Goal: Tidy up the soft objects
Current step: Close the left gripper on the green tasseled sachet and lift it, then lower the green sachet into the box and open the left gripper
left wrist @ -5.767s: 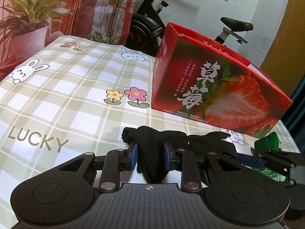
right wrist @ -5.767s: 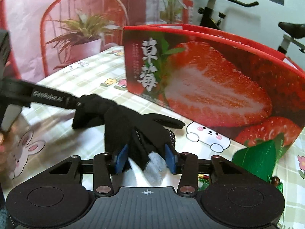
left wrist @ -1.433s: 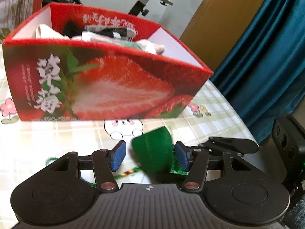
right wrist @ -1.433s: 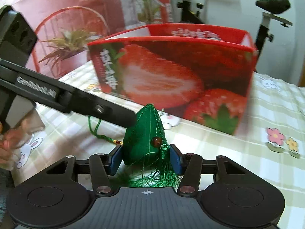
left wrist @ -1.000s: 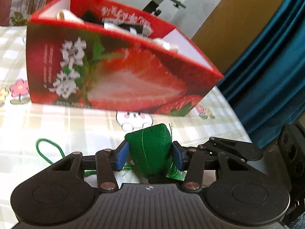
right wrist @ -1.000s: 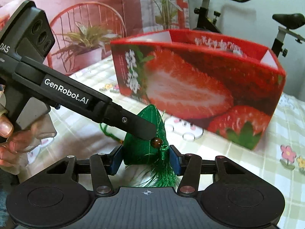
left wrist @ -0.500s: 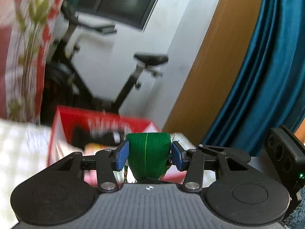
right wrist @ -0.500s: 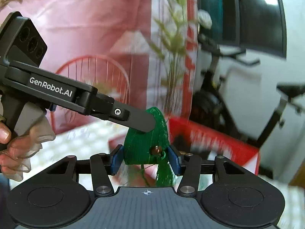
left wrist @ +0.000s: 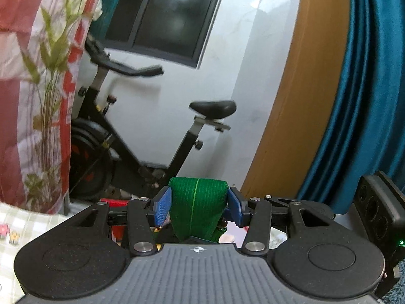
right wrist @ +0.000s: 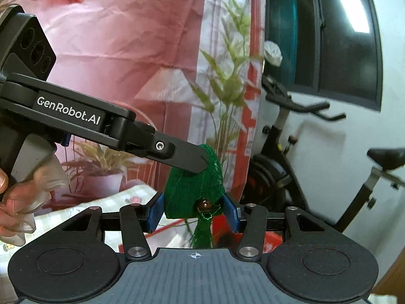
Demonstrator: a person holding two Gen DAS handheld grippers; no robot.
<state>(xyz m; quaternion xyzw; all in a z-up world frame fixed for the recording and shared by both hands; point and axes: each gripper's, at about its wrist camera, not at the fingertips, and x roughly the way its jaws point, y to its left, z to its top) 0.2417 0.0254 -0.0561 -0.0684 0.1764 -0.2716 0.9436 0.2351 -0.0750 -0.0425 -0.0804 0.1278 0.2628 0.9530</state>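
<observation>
- Left wrist view: the left gripper (left wrist: 199, 206) has its jaws pinching a green pouch (left wrist: 198, 209), which is lifted clear of the bench and sits between the blue pads (left wrist: 162, 205).
- Behind the pouch stands an exercise bike (left wrist: 141, 136) against a white wall, with a dark window (left wrist: 167, 17) above it.
- A red and white curtain printed with leaves (left wrist: 38, 88) fills the left side; a wooden panel (left wrist: 293, 96) and a blue curtain (left wrist: 367, 101) fill the right.
- A strip of the checked bench (left wrist: 33, 221) shows low on the left, and a sliver of the red box (left wrist: 114, 201) peeks out just over the gripper frame.
- The right gripper's body (left wrist: 379, 217) crowds the right edge.
- Right wrist view: the right gripper (right wrist: 193, 211) also has its jaws pinching the green pouch (right wrist: 192, 190), with a brown bead (right wrist: 204, 204) and a green tassel (right wrist: 202, 230) hanging at its front.
- The left gripper (right wrist: 195, 163) reaches in from the left and grips the pouch's upper tip; the person's hand (right wrist: 17, 202) holds its handle.
- A potted plant (right wrist: 98, 167) stands behind, and part of the red box (right wrist: 270, 239) lies below the jaws.
</observation>
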